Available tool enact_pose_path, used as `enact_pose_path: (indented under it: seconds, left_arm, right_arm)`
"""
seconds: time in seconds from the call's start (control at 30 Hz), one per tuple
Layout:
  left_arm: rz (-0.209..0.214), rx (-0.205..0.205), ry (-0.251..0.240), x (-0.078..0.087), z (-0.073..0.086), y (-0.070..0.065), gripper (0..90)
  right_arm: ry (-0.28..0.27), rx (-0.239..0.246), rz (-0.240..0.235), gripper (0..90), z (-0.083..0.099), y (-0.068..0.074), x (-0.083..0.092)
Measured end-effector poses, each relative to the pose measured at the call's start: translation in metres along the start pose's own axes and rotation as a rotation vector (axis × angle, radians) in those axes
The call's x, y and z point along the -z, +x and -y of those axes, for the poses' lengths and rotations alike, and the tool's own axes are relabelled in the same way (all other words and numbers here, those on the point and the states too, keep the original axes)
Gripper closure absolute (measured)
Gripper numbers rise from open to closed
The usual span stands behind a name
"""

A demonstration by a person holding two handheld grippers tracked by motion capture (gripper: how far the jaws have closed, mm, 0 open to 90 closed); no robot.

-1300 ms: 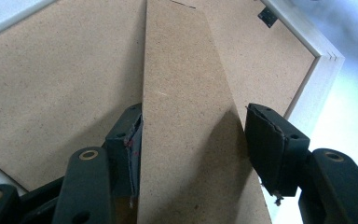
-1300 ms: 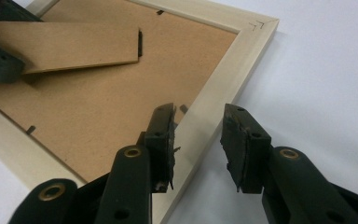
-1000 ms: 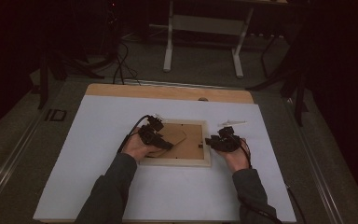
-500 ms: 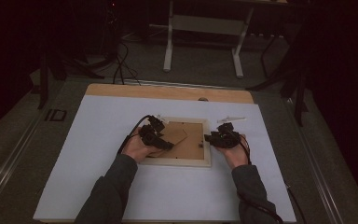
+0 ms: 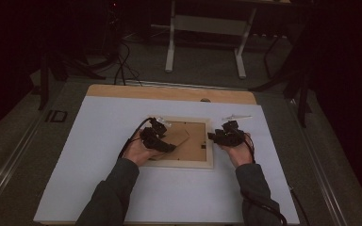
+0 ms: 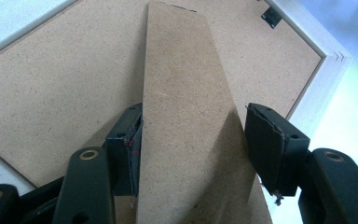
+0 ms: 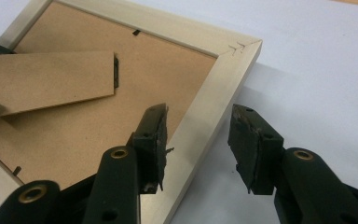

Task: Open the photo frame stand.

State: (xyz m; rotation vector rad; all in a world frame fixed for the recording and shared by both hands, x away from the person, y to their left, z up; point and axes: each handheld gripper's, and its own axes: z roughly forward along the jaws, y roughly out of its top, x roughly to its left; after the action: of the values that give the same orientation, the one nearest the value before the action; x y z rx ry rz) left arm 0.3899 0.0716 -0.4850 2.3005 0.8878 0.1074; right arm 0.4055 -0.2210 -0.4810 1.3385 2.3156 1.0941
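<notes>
Here your picture frame [image 5: 181, 162] lies face down near the middle of the white sheet [image 5: 99, 188] that covers the table, its brown backing board [image 5: 195, 136] turned up. Your left gripper [image 5: 162, 141] sits over the frame's left part, and in the left gripper view its 2 jaws stand either side of the easel stand [image 6: 186, 126], the long fibreboard strip hinged to the backing; one pad touches the strip's edge while the other stands a little off it, so you have no squeeze on it. Your right gripper [image 5: 217, 137] is at the frame's right rail [image 7: 205, 126]. Its jaws have just been opening and now straddle that pale rail, 1 pad over the backing and 1 over the white sheet, both clear of the wood.

Far right of the frame, a small pale object [image 5: 237, 117] lies on the sheet; it is too small to identify, possibly a clear strip. Beyond the sheet the wooden table edge [image 5: 169, 93] shows, then dark floor with cables [image 5: 122, 66] and the legs of a stand [image 5: 205, 28].
</notes>
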Motion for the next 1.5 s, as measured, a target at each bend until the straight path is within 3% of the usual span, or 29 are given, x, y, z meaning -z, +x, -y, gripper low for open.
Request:
enact_pose_path:
  seconds: [0.4, 0.63, 0.97, 1.33, 1.5]
  left_arm:
    - [-0.038, -0.019, -0.026, 0.005, 0.004, -0.008, 42.6]
    - [-0.087, -0.076, -0.046, 0.011, 0.003, -0.020, 42.6]
    - [-0.140, -0.127, -0.077, 0.017, 0.005, -0.033, 42.6]
    - [-0.197, -0.199, -0.122, 0.020, 0.009, -0.044, 42.5]
    - [-0.231, -0.245, -0.136, 0.022, 0.010, -0.051, 42.5]
  right_arm:
    - [-0.005, 0.004, -0.027, 55.4, -0.005, -0.002, -0.001]
    - [0.016, 0.016, -0.032, 55.1, -0.009, -0.004, -0.005]
    - [0.006, 0.010, -0.034, 54.7, -0.016, -0.006, -0.002]
    - [-0.011, -0.029, -0.081, 52.0, -0.021, -0.014, 0.003]
    - [-0.030, -0.068, -0.144, 50.9, -0.022, -0.021, 0.006]
